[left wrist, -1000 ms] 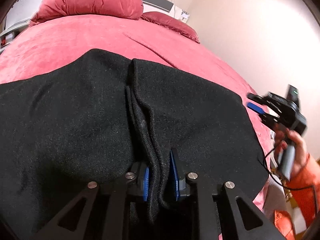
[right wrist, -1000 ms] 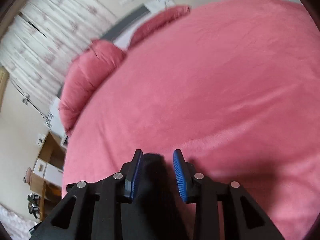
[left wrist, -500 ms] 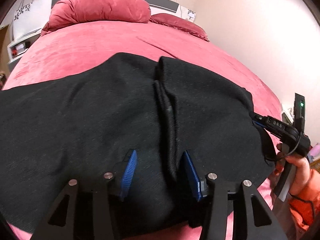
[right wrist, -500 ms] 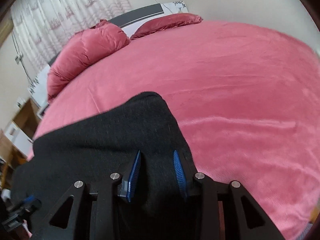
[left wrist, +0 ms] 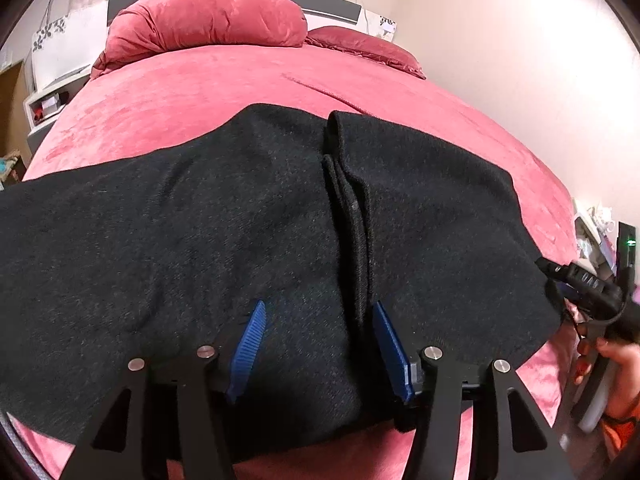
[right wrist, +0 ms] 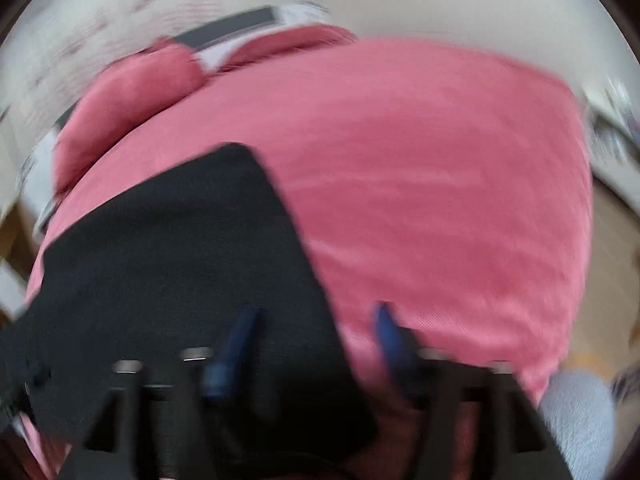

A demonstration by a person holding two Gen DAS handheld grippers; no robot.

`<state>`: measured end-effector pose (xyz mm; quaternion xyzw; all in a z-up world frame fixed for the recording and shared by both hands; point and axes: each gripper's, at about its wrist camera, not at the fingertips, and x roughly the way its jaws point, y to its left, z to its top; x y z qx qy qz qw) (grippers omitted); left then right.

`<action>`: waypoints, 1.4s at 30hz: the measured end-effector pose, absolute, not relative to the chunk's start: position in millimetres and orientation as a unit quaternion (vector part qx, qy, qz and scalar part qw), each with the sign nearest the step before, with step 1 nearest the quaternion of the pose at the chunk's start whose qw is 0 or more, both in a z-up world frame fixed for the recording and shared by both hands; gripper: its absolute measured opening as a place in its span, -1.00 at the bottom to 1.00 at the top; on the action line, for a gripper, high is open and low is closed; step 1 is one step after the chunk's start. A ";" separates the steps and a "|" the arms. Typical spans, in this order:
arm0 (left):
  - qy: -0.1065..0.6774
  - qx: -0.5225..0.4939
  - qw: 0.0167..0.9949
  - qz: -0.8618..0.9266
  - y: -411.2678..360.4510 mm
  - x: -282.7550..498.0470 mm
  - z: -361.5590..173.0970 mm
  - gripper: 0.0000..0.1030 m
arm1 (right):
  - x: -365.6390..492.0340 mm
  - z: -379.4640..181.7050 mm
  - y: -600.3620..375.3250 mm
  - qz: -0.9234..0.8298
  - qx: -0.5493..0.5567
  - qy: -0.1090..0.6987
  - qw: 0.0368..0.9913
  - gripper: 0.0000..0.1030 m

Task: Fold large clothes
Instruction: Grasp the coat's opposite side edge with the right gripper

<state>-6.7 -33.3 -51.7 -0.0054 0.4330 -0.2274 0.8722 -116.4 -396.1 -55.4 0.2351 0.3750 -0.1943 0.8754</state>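
Black garment [left wrist: 200,220] lies spread flat, ridged mid-fold.

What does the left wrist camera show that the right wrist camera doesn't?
Only the left view shows the thick fold ridge running down the black garment, the person's hand, and the left gripper, its jaws opening. Only the right view shows the garment's side edge and the right gripper, jaws opening. Both share the pink bed and pillows.

A black garment [left wrist: 200,220] lies on a pink-red bedspread [left wrist: 200,88] with matching pillows [left wrist: 208,16].
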 end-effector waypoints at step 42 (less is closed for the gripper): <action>0.402 0.061 0.881 -0.244 -45.7 -21.0 -53.3 0.58 | -7.2 -78.9 -450.6 0.178 0.346 0.398 0.831 0.13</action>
